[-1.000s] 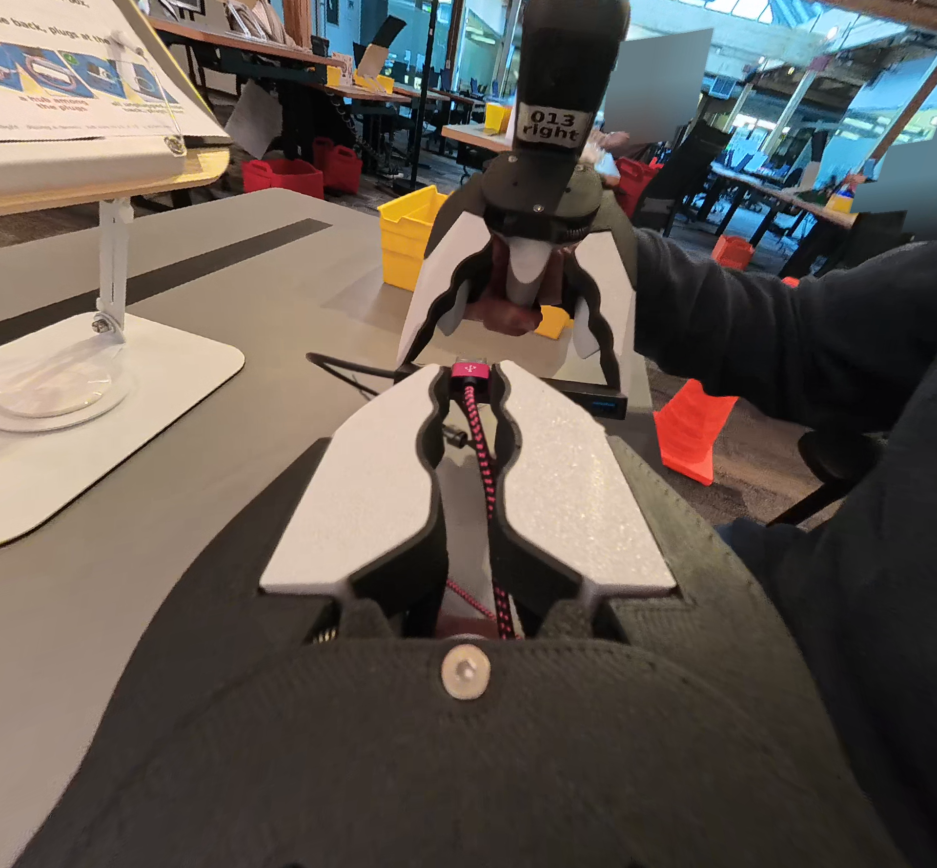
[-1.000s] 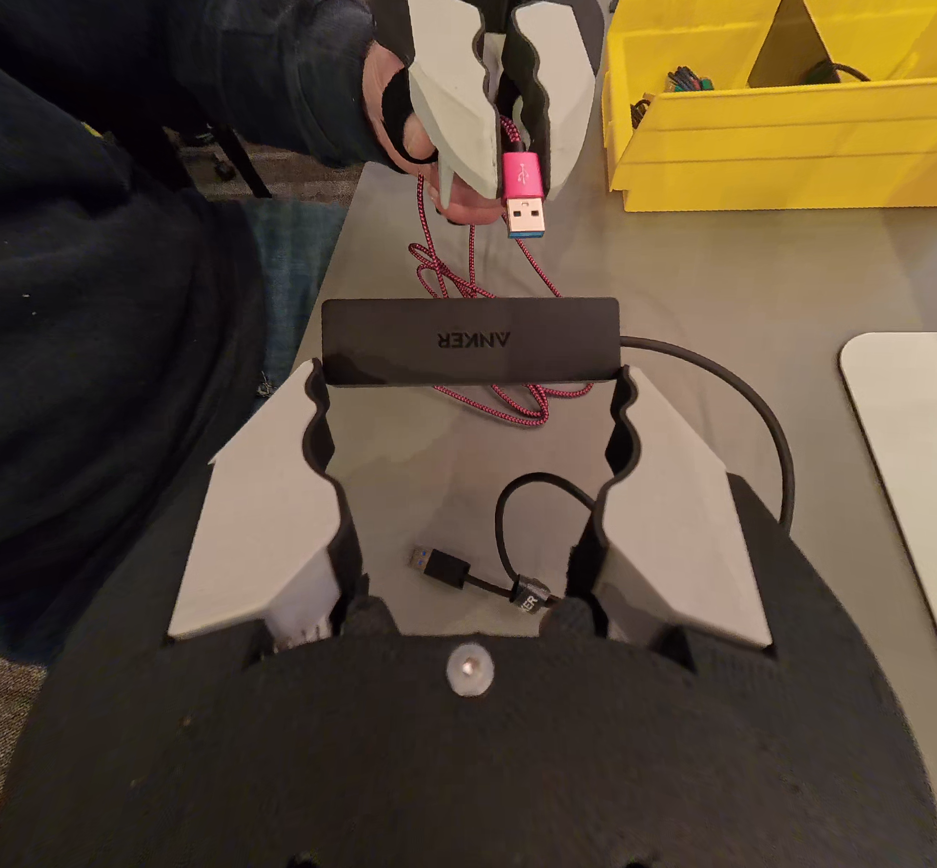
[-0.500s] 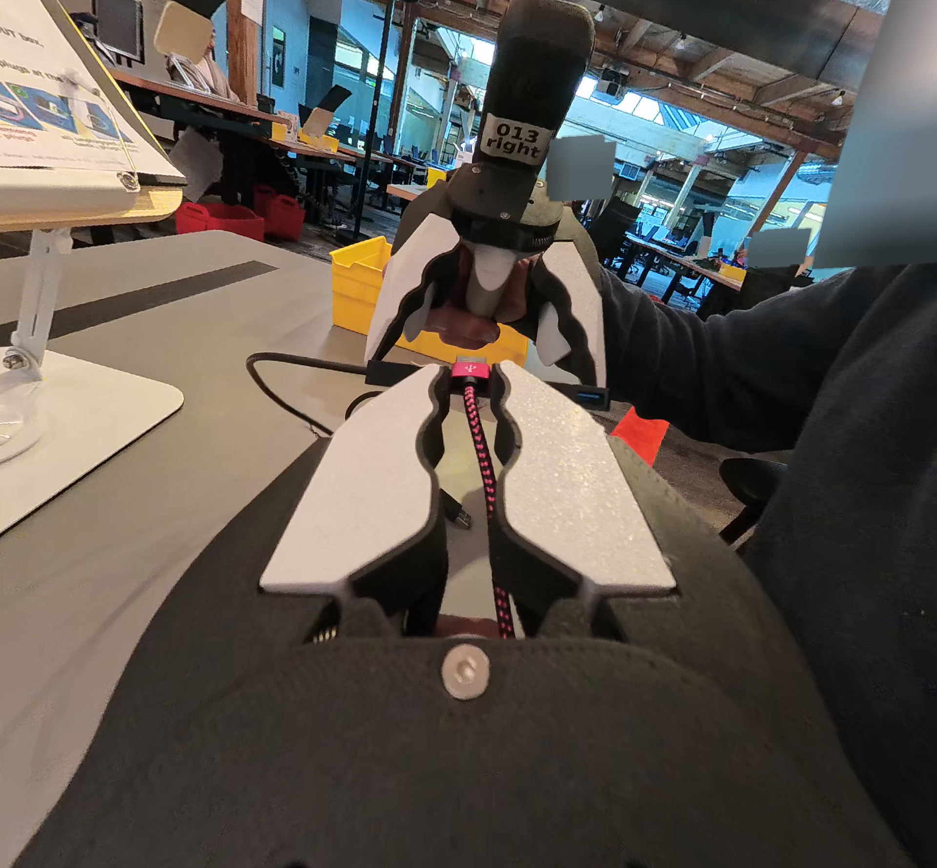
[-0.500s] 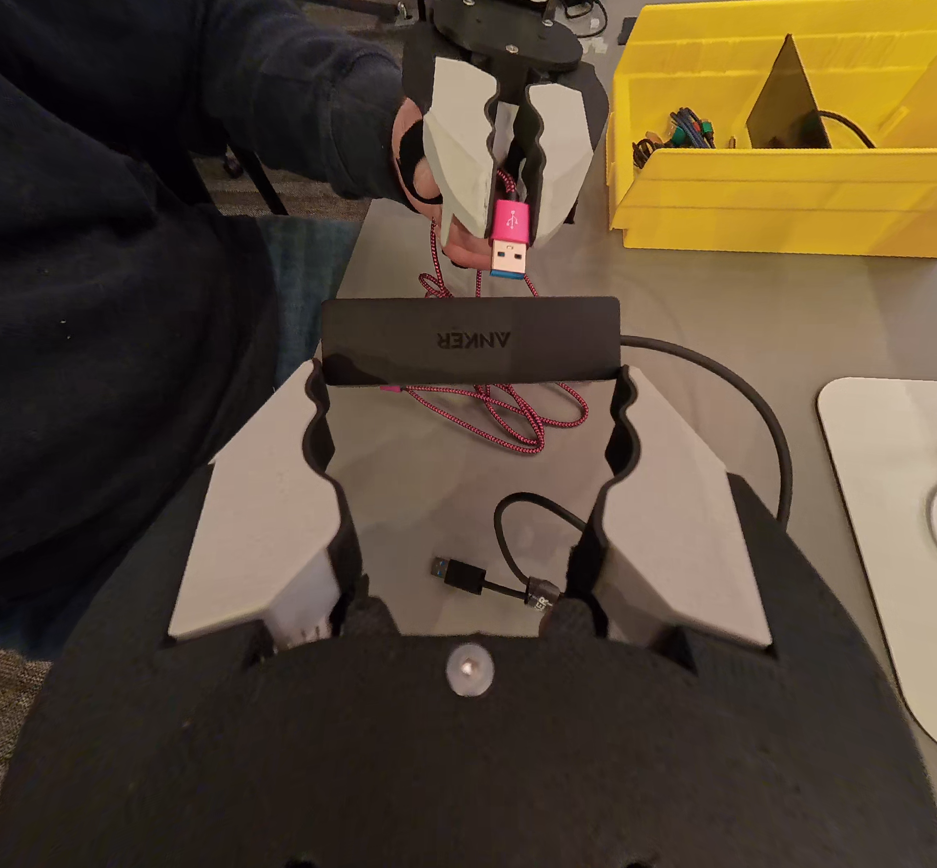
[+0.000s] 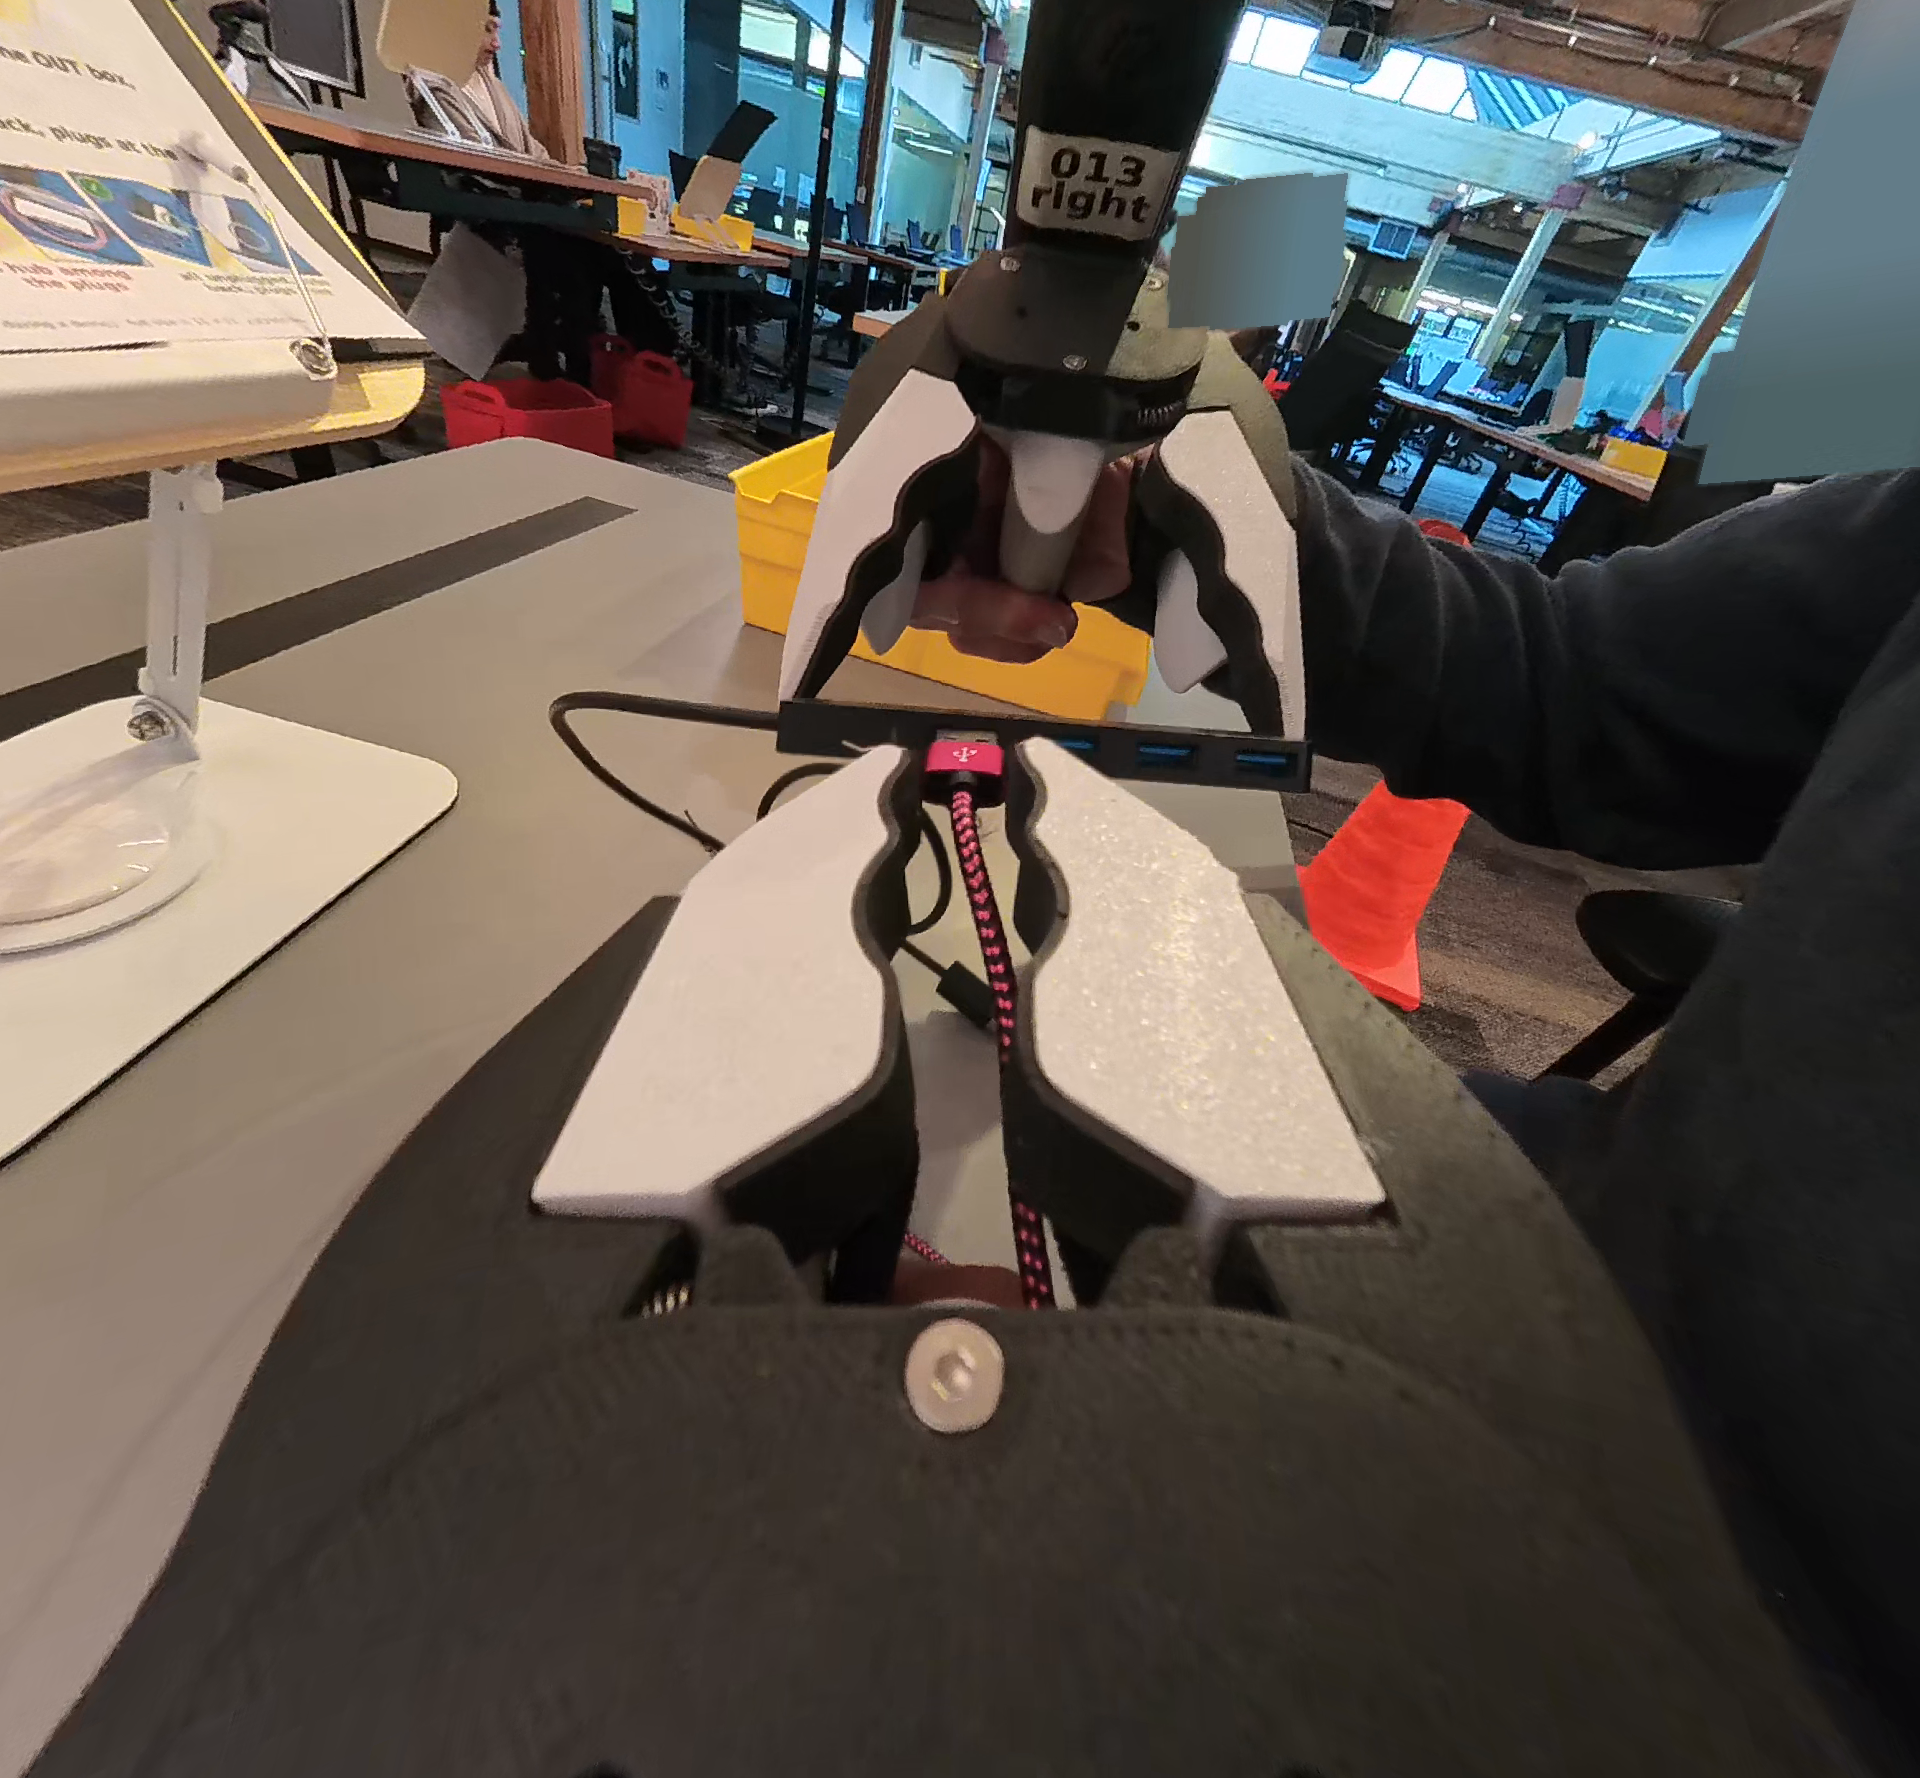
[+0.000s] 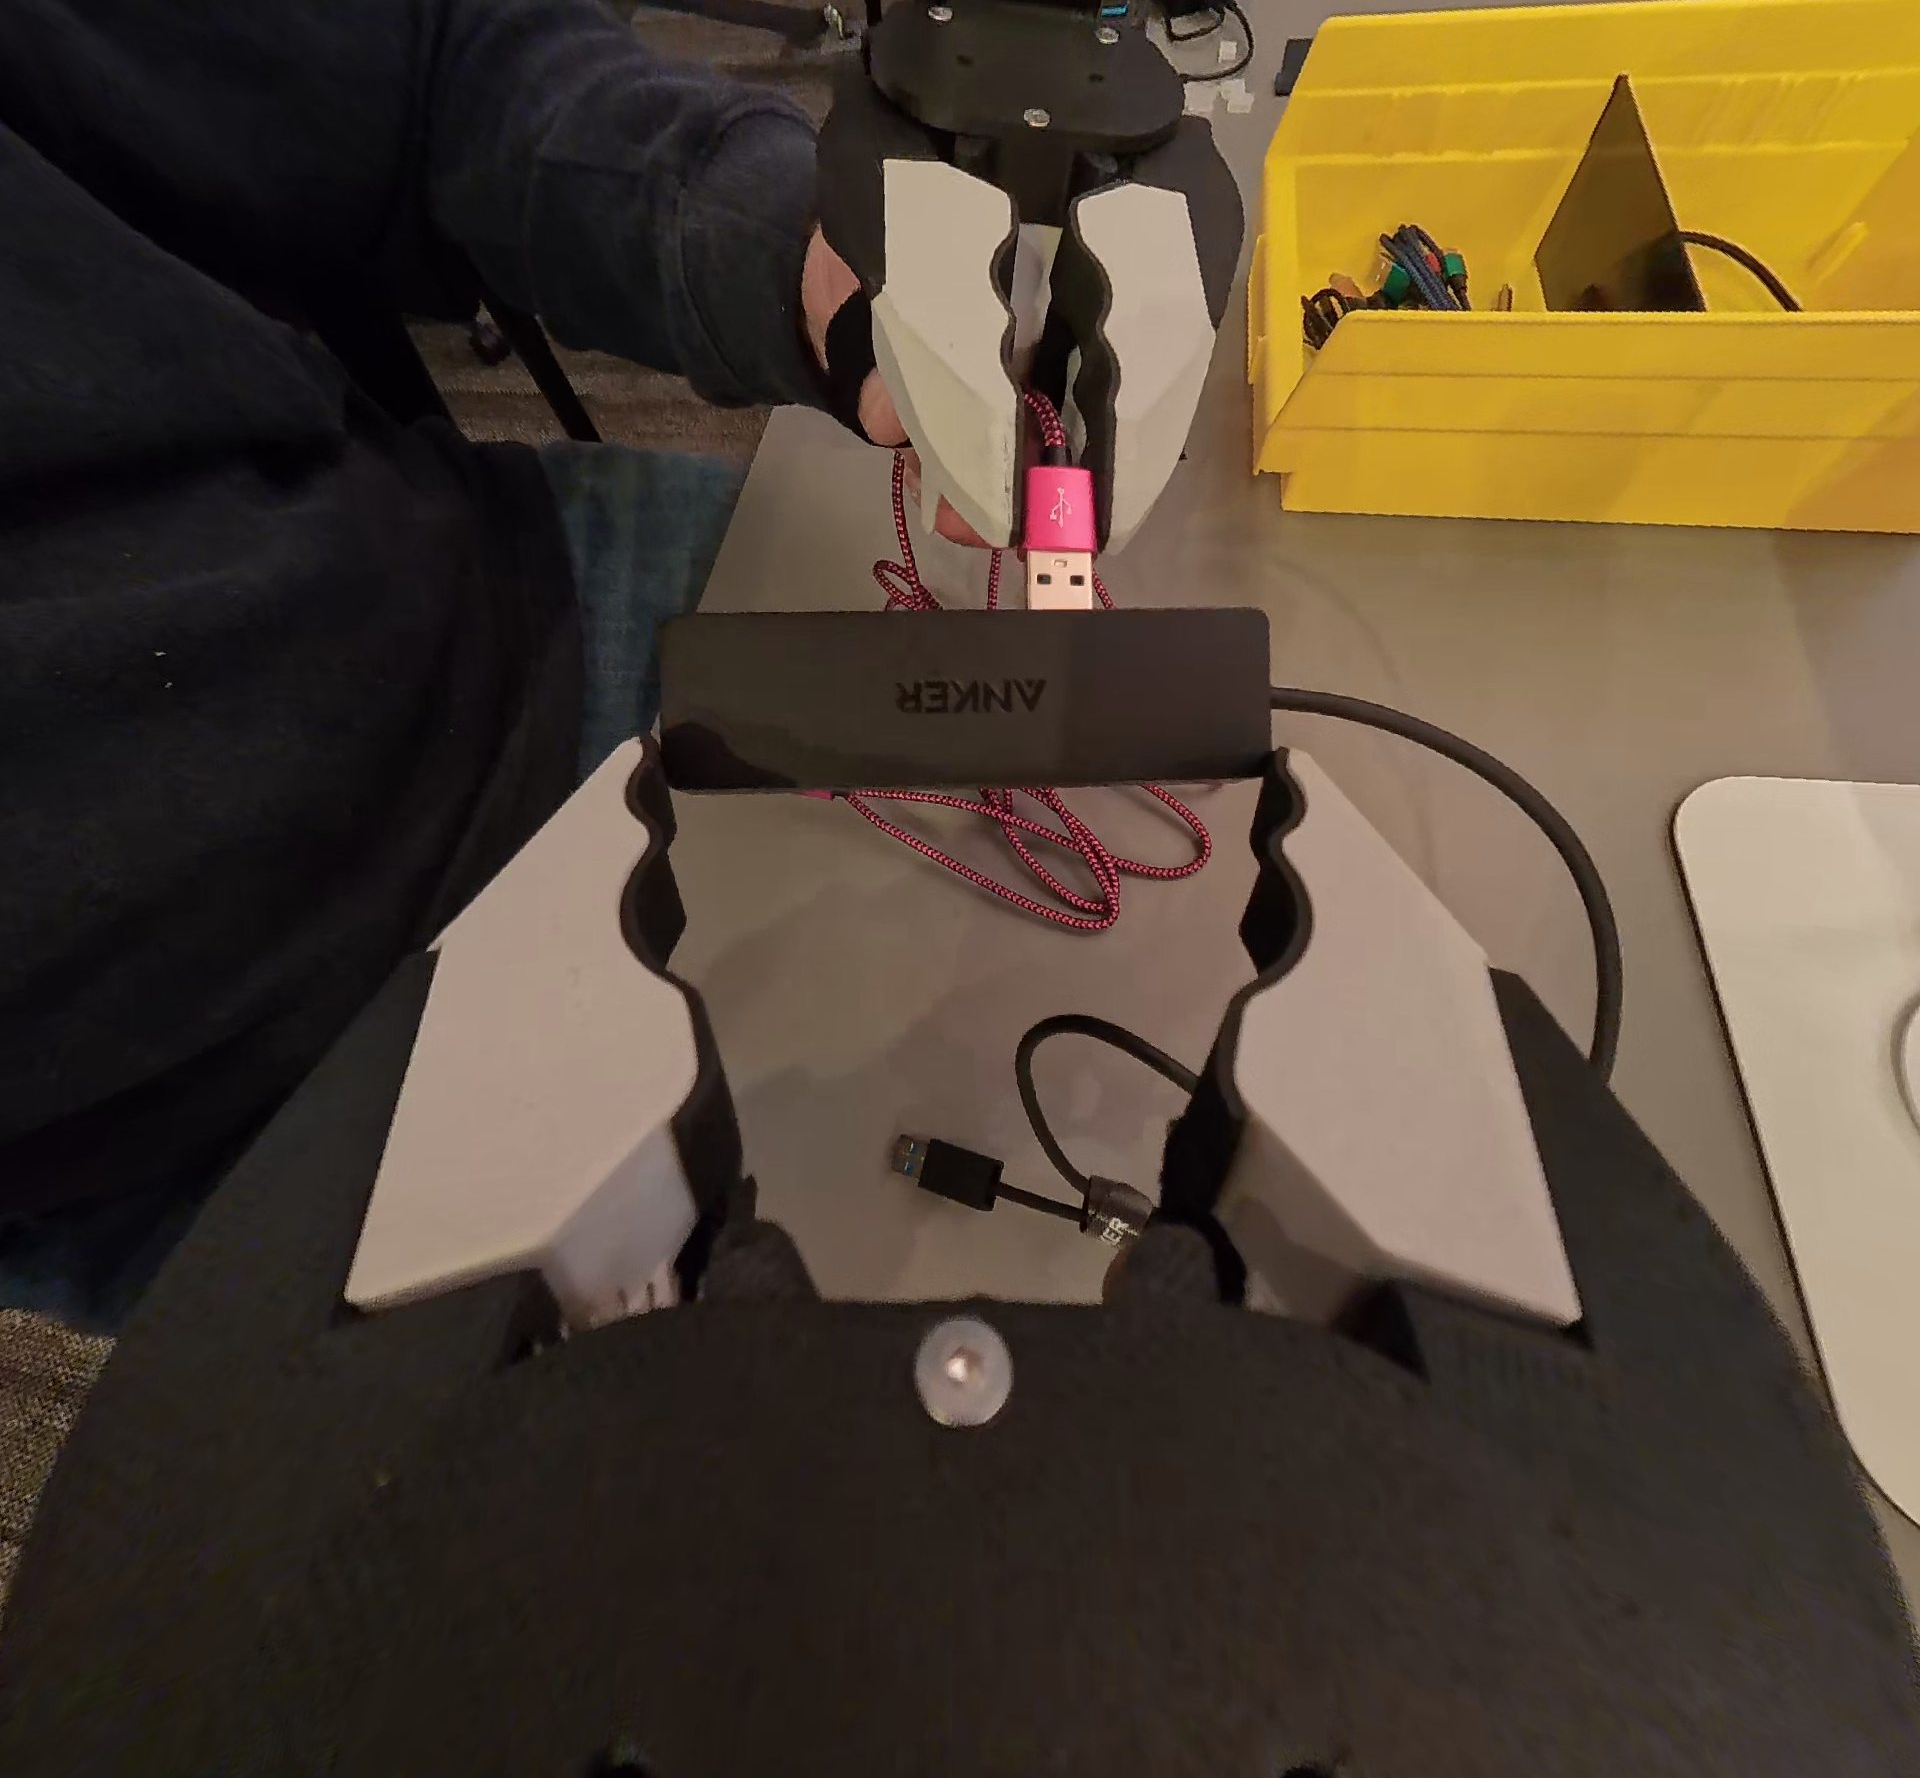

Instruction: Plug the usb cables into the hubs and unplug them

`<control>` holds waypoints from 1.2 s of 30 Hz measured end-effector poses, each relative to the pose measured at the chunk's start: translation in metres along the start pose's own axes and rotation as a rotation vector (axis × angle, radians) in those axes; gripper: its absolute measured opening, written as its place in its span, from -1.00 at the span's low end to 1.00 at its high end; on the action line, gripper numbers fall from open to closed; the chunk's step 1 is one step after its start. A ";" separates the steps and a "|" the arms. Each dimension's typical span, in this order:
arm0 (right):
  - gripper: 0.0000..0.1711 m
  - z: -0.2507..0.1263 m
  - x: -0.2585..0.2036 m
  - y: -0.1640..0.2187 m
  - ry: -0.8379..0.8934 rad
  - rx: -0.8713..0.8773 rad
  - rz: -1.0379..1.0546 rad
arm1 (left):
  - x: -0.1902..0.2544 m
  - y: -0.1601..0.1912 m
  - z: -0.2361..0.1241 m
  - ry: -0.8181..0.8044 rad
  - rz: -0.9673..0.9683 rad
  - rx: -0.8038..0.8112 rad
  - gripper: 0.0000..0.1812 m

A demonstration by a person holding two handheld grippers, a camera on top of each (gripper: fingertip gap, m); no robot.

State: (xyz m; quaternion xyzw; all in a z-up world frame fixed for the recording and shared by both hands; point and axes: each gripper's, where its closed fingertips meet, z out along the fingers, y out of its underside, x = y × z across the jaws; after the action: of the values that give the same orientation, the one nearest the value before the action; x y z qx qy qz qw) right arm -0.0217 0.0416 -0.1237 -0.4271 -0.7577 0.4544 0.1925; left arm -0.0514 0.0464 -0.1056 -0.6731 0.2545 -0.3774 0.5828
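My left gripper (image 5: 961,772) pinches the pink plug (image 5: 966,754) by its rigid shell, metal tip at a port of the hub (image 6: 964,694), which my right gripper (image 6: 961,783) clamps endwise above the counter (image 6: 1455,648). Both feel light; the braided cable (image 6: 1039,855) trails limp.

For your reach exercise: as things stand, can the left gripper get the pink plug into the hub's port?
Probably yes. The left gripper holds the pink plug at the hub, which the right gripper steadies; nothing lies between them.
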 end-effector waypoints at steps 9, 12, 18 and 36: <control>0.28 0.001 0.001 0.000 0.026 -0.051 -0.023 | -0.001 0.004 0.003 -0.030 0.033 -0.051 -0.83; 0.28 0.000 0.001 -0.002 0.032 -0.042 -0.028 | -0.001 0.002 0.003 -0.029 0.017 -0.030 -0.83; 0.28 -0.002 0.000 -0.005 0.042 -0.005 -0.035 | 0.001 -0.001 0.003 -0.027 0.008 0.001 -0.83; 0.28 0.001 -0.003 -0.008 0.072 -0.022 -0.081 | 0.005 -0.004 0.006 -0.036 0.031 0.009 -0.83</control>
State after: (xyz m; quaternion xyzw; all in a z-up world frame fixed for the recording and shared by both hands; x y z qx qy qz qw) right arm -0.0243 0.0370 -0.1165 -0.4143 -0.7720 0.4221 0.2330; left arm -0.0440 0.0466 -0.1009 -0.6730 0.2527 -0.3574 0.5962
